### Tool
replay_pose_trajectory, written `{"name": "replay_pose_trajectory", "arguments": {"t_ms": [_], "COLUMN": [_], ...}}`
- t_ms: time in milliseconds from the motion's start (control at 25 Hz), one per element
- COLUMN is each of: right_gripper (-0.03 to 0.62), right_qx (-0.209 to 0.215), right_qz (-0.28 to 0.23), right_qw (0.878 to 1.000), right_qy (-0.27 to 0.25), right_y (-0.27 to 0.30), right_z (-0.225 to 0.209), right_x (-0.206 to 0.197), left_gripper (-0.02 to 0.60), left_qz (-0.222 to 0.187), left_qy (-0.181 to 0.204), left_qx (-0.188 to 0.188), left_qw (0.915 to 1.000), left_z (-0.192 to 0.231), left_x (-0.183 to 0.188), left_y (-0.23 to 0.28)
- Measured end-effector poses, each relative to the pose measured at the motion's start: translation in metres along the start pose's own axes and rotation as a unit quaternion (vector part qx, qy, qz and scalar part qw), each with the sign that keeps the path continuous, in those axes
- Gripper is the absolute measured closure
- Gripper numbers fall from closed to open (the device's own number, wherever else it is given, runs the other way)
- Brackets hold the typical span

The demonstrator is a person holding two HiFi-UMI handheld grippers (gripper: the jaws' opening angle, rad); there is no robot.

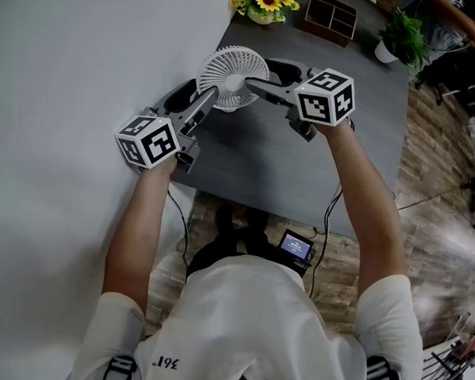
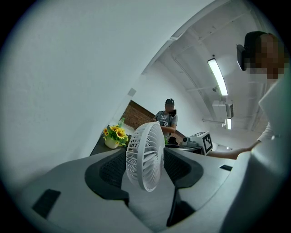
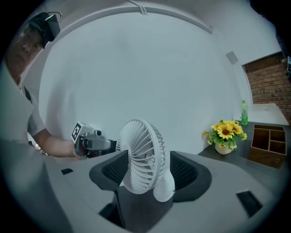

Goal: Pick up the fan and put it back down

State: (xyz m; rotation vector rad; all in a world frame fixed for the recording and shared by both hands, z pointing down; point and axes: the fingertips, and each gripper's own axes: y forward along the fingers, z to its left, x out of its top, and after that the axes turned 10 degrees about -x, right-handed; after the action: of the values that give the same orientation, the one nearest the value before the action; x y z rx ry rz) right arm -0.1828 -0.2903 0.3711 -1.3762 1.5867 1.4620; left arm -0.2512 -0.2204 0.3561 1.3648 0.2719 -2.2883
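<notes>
Fan (image 1: 231, 75): white, round grille. It is at the far left part of the dark table (image 1: 286, 164), just beside the white wall (image 1: 69, 73). The grille stands on edge and tilts slightly. In the right gripper view its white foot shows low between the jaws and appears to rest on the tabletop.

Left gripper (image 1: 196, 94): approaches the fan from the person's left, close along the wall. The jaws stand wide apart. In its own view the grille sits edge-on between the two dark pads. No pad is seen pressing on it, so nothing is gripped.

Right gripper (image 1: 267, 77): approaches from the opposite side, jaws pointing at the fan. The jaws are spread about as wide as they go. The grille and foot stand between the pads, with clearance on both sides. It holds nothing.

The two grippers face each other across the fan, and each shows in the other's view behind the grille.

Surroundings: sunflowers (image 1: 266, 2) in a pale pot stand at the table's far edge, near the wall. A wooden box (image 1: 331, 17) with compartments stands just to their right. A plant (image 1: 400, 35) in a white pot stands at the far right corner. All three are well apart from the fan. A second person (image 2: 169, 116) stands beyond the table in the left gripper view
</notes>
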Motion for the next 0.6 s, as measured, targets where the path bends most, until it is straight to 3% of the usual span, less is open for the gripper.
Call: {"name": "replay_pose_trajectory", "arguments": {"t_ms": [600], "right_gripper": [0.329], "right_qx": [0.035], "right_qz": [-0.007], "right_qw": [0.999], "right_qy": [0.032], "right_y": [0.006], "right_z": [0.012], "right_x": [-0.001], "left_gripper": [0.325], "left_qz": [-0.015], "left_qy": [-0.011], "left_qx": [0.002], "left_qw": [0.9998], "left_z": [0.002], "left_x": [0.003], "left_y": [0.002]}}
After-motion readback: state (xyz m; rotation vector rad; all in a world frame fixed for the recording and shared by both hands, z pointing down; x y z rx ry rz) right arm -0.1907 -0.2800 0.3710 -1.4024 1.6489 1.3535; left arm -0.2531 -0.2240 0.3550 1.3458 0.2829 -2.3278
